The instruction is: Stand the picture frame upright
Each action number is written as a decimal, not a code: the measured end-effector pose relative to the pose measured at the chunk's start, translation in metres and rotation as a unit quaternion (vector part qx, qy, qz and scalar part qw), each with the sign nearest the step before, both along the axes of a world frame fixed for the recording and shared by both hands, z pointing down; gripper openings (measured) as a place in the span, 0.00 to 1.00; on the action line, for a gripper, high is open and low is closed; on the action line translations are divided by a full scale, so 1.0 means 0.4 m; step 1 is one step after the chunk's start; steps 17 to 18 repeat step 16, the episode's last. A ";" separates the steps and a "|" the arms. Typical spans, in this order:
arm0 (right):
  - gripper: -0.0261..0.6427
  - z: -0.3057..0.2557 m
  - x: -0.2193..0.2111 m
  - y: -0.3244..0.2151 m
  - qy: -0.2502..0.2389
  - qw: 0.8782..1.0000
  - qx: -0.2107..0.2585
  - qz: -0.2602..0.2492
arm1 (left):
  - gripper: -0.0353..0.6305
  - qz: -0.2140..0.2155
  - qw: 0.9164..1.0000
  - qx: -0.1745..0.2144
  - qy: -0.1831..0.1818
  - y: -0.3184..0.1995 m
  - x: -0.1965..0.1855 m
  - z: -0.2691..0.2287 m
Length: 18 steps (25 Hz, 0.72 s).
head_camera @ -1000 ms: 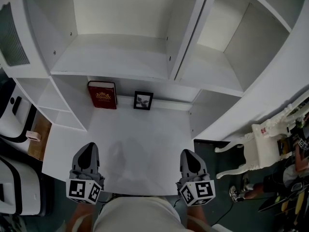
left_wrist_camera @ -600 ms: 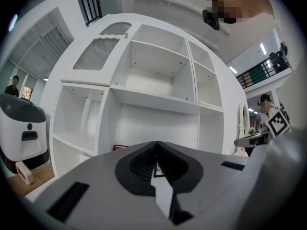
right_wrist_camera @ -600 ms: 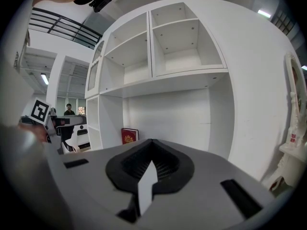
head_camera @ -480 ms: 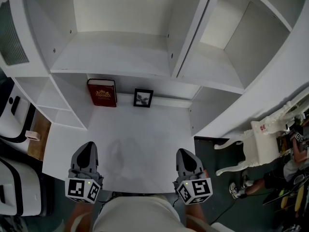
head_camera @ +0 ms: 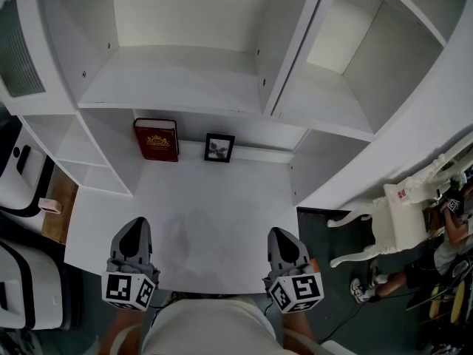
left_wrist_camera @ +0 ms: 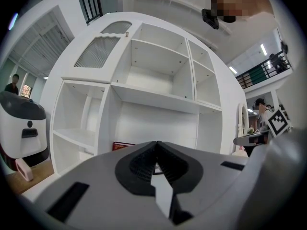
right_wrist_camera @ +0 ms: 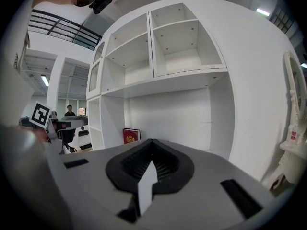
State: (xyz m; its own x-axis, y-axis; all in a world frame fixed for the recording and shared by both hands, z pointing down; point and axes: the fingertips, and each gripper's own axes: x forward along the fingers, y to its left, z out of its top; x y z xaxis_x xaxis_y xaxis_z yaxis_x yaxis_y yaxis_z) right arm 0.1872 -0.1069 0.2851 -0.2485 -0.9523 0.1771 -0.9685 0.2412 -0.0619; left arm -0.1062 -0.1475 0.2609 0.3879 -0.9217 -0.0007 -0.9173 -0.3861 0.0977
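A small black picture frame point(head_camera: 219, 148) stands upright against the back wall of the white desk point(head_camera: 214, 220), beside a red book point(head_camera: 156, 140). My left gripper point(head_camera: 134, 232) hovers over the desk's near left edge, jaws shut and empty. My right gripper point(head_camera: 280, 240) hovers over the near right edge, also shut with nothing in it. Both are far from the frame. In the right gripper view the red book point(right_wrist_camera: 131, 135) shows above my shut jaws; the frame is hidden there. In the left gripper view only a strip of the book point(left_wrist_camera: 121, 145) peeks over the jaws.
White shelving point(head_camera: 185, 80) rises above and around the desk, with side cubbies point(head_camera: 70, 150) at the left. A white ornate chair point(head_camera: 395, 224) stands at the right, a white machine point(head_camera: 18, 176) at the left. A person point(head_camera: 451, 231) is at the far right.
My right gripper has drifted slightly left and toward me. The left gripper has barely moved. The frame and book stay put.
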 end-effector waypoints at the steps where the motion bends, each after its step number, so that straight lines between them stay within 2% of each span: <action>1: 0.05 0.000 -0.001 -0.001 0.000 1.000 0.001 0.000 | 0.08 -0.001 1.000 0.000 0.000 0.000 -0.001 0.001; 18: 0.05 0.002 0.001 -0.004 -0.007 1.000 0.006 -0.003 | 0.08 -0.009 1.000 0.002 0.004 0.001 -0.003 0.011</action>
